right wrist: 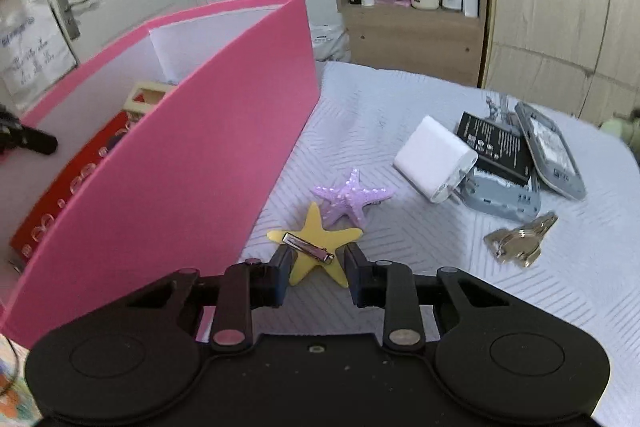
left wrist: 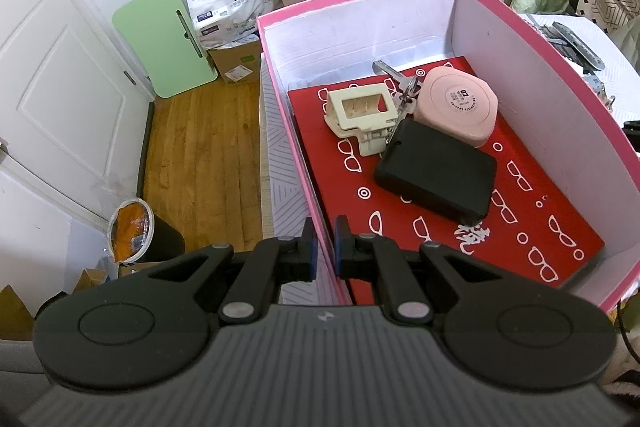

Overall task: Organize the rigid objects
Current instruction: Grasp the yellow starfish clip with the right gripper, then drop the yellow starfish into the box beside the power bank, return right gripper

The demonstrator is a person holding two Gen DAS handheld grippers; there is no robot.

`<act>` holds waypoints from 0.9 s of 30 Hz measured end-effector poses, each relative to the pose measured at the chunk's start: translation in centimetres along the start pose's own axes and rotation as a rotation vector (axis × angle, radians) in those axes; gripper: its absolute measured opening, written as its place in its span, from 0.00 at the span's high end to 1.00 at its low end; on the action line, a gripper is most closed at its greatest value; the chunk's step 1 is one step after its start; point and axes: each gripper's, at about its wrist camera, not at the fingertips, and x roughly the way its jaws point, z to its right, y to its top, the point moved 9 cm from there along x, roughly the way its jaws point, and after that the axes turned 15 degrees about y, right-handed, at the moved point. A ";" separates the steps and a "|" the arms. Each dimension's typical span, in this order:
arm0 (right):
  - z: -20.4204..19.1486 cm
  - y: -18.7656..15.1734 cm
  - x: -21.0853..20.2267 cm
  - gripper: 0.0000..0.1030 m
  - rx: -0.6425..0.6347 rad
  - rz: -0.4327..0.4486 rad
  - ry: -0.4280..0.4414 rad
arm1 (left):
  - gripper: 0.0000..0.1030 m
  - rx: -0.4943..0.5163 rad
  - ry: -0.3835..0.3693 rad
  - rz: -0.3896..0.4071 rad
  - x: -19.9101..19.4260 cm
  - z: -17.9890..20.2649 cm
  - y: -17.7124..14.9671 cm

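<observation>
Left tongs (left wrist: 325,243) clamp pink box (left wrist: 280,83) wall; right tongs (right wrist: 317,269) straddle yellow star clip (right wrist: 316,247); pink case (left wrist: 456,105) reads "D2"

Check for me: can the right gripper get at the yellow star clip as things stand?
Probably yes. The right gripper already straddles the yellow star clip on the bedspread, nothing between; the pink box stands clear to the side.

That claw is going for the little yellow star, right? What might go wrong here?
The yellow star lies flat, clip side up, between the right claw fingers; being thin, it may slip out or tilt when squeezed. The purple starfish touches one of its points, so lifting could drag it along. The left claw pinches the pink box wall; if that slips, the box may shift.
</observation>
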 end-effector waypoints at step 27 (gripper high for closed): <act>-9.1 8.8 -5.7 0.68 -0.189 0.098 0.082 | 0.93 -0.011 -0.016 0.008 0.0 -0.1 0.0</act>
